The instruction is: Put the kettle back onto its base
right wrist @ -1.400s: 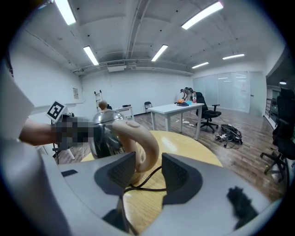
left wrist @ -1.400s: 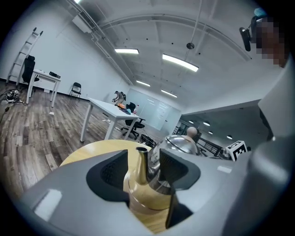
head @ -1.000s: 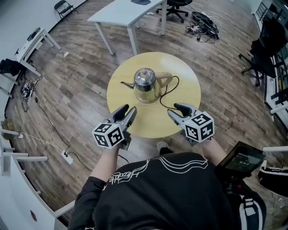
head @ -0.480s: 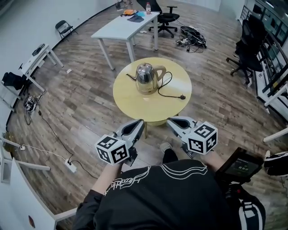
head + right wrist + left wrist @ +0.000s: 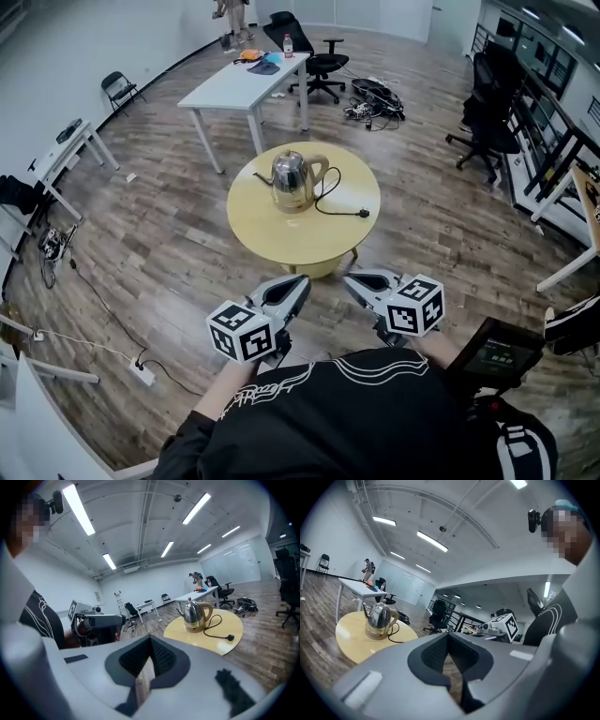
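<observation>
A steel kettle (image 5: 292,180) with a beige handle stands upright on its base on the round yellow table (image 5: 300,246). Its black cord runs to a loose plug (image 5: 364,213) on the tabletop. My left gripper (image 5: 302,281) and right gripper (image 5: 349,278) hover side by side over the floor, short of the table's near edge, both shut and empty. In the left gripper view the kettle (image 5: 378,619) is far off at the left beyond the closed left gripper (image 5: 449,637). In the right gripper view the kettle (image 5: 194,612) stands beyond the closed right gripper (image 5: 150,639).
A white desk (image 5: 248,82) stands behind the table, with office chairs (image 5: 314,47) beyond it and another chair (image 5: 483,117) at the right. Cables (image 5: 375,98) lie on the wooden floor. A power strip (image 5: 141,373) lies at the lower left.
Both grippers were open over the table's near edge by the kettle; they have closed with nothing in them. The person has stepped back, so the table and kettle are farther away.
</observation>
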A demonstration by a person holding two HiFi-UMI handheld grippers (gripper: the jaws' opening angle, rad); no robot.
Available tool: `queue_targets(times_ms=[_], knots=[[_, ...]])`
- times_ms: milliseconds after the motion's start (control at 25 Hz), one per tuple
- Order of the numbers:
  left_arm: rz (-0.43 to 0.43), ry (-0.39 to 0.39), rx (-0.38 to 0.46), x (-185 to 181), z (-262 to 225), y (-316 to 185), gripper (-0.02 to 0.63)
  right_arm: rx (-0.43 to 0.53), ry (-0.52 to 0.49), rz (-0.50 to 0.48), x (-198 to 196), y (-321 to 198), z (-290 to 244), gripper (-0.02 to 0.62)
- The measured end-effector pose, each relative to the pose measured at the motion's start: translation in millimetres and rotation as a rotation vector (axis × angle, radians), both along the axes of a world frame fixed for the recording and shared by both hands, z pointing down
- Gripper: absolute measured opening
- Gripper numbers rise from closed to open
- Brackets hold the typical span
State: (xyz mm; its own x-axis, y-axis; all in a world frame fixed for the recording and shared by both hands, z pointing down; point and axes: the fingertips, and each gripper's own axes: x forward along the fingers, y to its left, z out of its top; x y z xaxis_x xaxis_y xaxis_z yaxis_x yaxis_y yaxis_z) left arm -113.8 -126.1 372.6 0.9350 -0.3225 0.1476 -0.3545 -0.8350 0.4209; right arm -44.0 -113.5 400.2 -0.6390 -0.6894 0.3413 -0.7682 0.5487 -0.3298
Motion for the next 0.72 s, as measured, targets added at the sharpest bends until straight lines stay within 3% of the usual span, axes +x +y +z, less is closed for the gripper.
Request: queue_targets(times_ms=[720], knots=[[-0.014, 0.002, -0.019, -22, 9, 15, 0.006, -0.007, 0.002, 0.008, -18, 6, 7, 0.005]])
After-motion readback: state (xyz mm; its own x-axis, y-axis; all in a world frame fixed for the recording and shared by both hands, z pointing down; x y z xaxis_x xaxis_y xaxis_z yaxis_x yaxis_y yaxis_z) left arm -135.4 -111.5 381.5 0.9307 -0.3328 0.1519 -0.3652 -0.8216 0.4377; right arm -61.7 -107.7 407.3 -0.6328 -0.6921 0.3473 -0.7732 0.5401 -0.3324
